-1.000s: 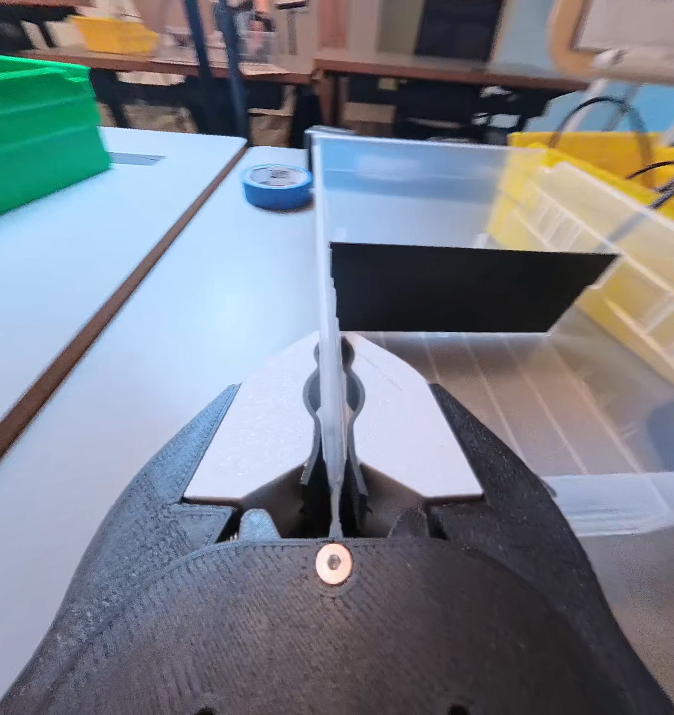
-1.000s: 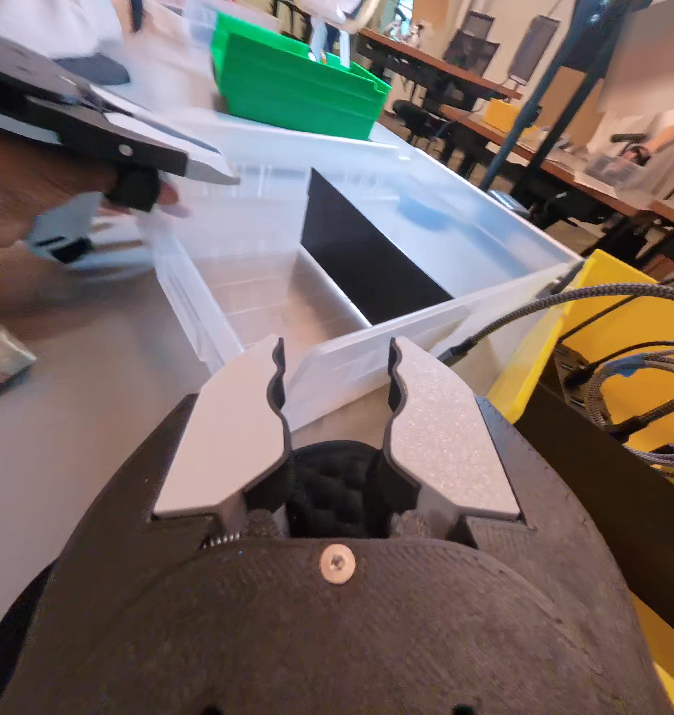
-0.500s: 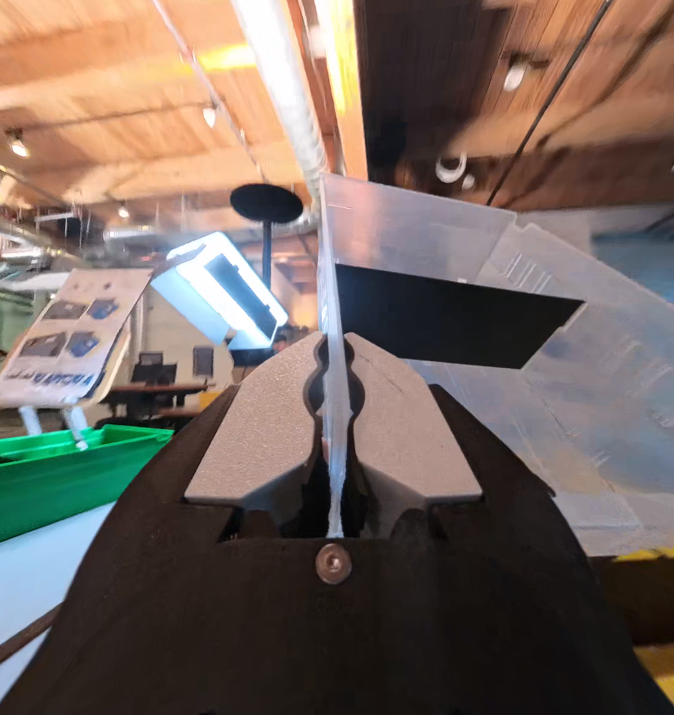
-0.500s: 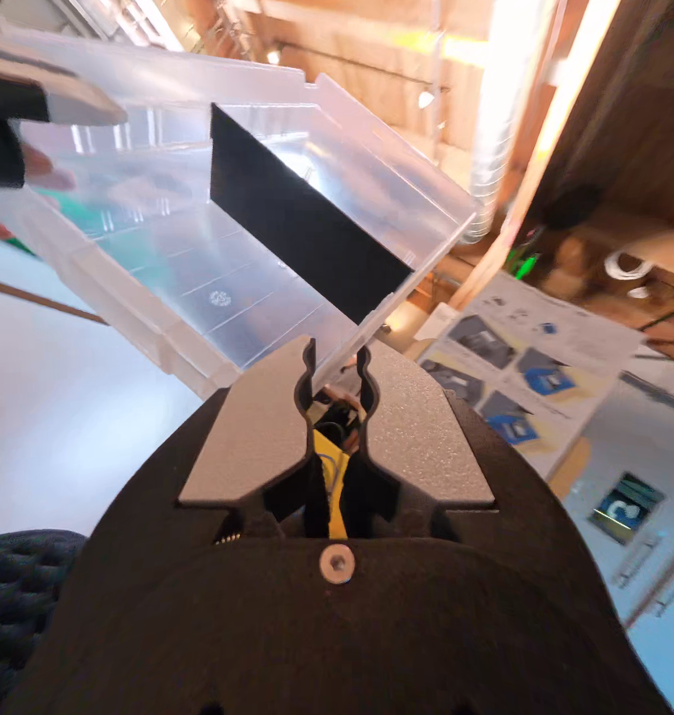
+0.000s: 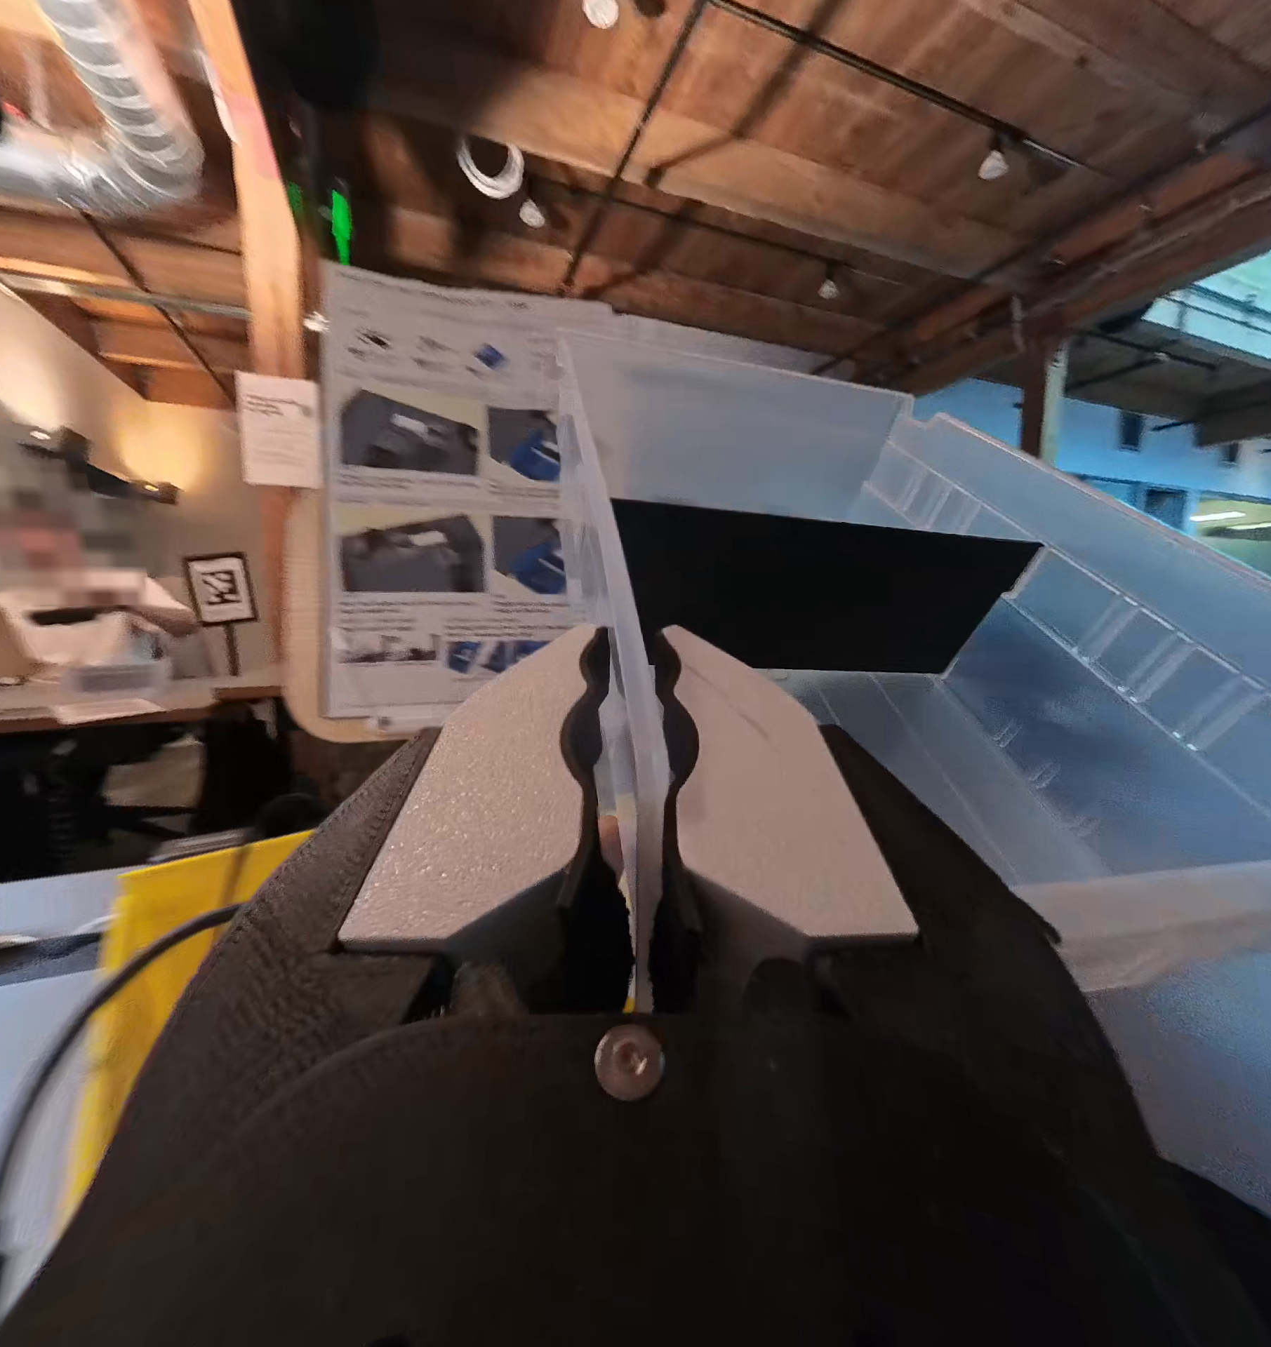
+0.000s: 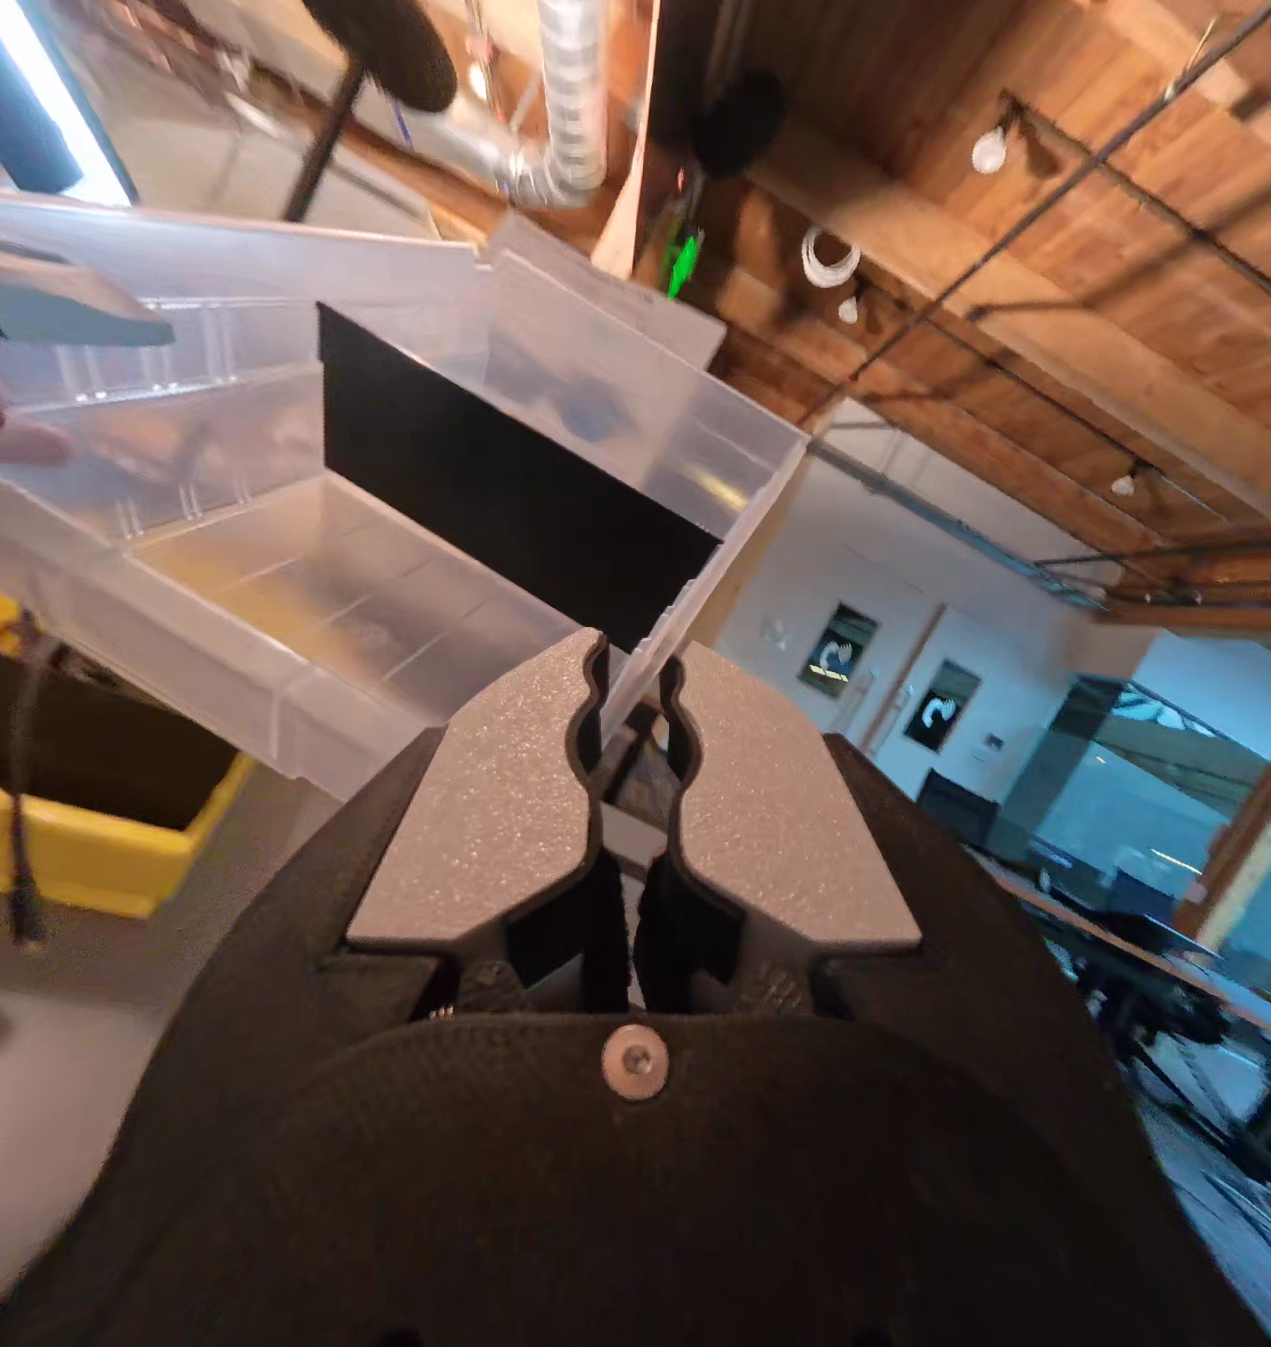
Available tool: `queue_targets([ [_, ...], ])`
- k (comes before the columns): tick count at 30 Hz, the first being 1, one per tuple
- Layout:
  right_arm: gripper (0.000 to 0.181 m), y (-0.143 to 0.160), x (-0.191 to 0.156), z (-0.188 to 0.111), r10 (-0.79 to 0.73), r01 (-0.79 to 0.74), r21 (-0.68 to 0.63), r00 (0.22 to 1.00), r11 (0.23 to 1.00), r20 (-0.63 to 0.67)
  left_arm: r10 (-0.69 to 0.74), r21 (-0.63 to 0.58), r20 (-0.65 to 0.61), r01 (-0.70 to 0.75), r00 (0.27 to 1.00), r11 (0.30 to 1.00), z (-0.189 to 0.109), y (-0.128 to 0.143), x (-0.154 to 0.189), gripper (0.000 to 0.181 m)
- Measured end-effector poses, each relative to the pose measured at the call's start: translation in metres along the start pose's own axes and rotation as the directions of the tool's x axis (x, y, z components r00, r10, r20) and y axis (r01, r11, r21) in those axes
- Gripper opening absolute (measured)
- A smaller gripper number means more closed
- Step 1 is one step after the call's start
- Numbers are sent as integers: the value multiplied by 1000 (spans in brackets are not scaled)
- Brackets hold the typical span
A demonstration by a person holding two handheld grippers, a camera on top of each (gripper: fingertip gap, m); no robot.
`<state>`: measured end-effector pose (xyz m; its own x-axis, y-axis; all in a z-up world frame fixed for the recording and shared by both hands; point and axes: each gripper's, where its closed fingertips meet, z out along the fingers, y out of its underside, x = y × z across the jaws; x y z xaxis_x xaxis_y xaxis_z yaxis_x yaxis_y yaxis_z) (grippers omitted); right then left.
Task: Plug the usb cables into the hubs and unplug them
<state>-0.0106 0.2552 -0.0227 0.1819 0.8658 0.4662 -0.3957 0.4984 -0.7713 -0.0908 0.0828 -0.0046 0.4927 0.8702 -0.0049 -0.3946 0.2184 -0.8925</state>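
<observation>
Both grippers hold a clear plastic bin (image 5: 1055,729) with a black divider (image 5: 800,583) up in the air, tilted. My left gripper (image 5: 636,641) is shut on one side wall of the bin. My right gripper (image 6: 636,652) is shut on the opposite wall of the bin (image 6: 289,583), next to the black divider (image 6: 508,496). The left gripper (image 6: 56,313) also shows in the right wrist view at the far left, with a hand behind the plastic. A dark braided cable (image 6: 23,802) hangs over a yellow bin (image 6: 107,838). No hub is in view.
The yellow bin (image 5: 173,947) with a thin black cable (image 5: 107,984) lies low at the left of the left wrist view. A board with printed pictures (image 5: 435,510) stands behind. Wooden ceiling beams and ducts fill the top. Tables and chairs (image 6: 1128,984) stand at the right. There is about 20 centimetres between the tips of the two grippers.
The clear bin has been lifted off the table and tilted; both views swung up from the tabletop toward the ceiling. My right gripper went from open to shut on the bin's wall.
</observation>
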Motion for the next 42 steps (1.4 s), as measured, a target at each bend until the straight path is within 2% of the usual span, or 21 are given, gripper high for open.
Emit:
queue_targets([
  [3,14,29,28,-4,-100,96,-104,994,990,-33,-45,-82,-76,39,996,996,34,30,33,10],
  [9,12,101,64,-15,-59,25,-319,994,947,-97,-140,-282,-151,93,979,955,71,107,88,10],
  [16,10,180,76,-36,-35,-20,-532,995,846,-93,-183,-490,-168,79,969,868,64,187,130,15],
  [21,10,208,77,-48,-69,6,-603,994,798,-82,-197,-566,-174,66,965,821,53,215,144,19],
  [25,9,214,79,-49,-30,-33,-599,995,800,-94,-206,-573,-200,56,958,817,53,216,148,24],
  [27,10,217,83,-51,-31,-42,-600,993,799,-110,-245,-605,-257,42,935,795,50,220,156,33],
  [28,10,217,85,-51,-42,-34,-599,993,800,-112,-276,-622,-310,25,910,782,47,220,162,42],
  [30,14,216,86,-51,-60,-8,-586,993,810,-97,-353,-640,-384,30,853,768,40,211,173,77],
  [32,31,212,89,-49,-74,-1,-564,991,826,-111,-350,-596,-389,57,852,801,41,185,167,97],
  [35,57,191,97,-43,-104,19,-488,984,873,-147,-225,-439,-471,-6,853,898,35,129,156,107],
  [38,91,167,91,-31,-116,74,-419,990,905,-76,-64,-271,-552,-106,832,957,14,76,138,107],
  [40,107,154,75,-23,-96,104,-389,995,915,39,45,-228,-608,-228,793,947,-4,66,121,104],
  [42,109,145,47,-20,-86,162,-366,973,916,213,116,-288,-670,-400,733,870,-27,86,96,96],
])
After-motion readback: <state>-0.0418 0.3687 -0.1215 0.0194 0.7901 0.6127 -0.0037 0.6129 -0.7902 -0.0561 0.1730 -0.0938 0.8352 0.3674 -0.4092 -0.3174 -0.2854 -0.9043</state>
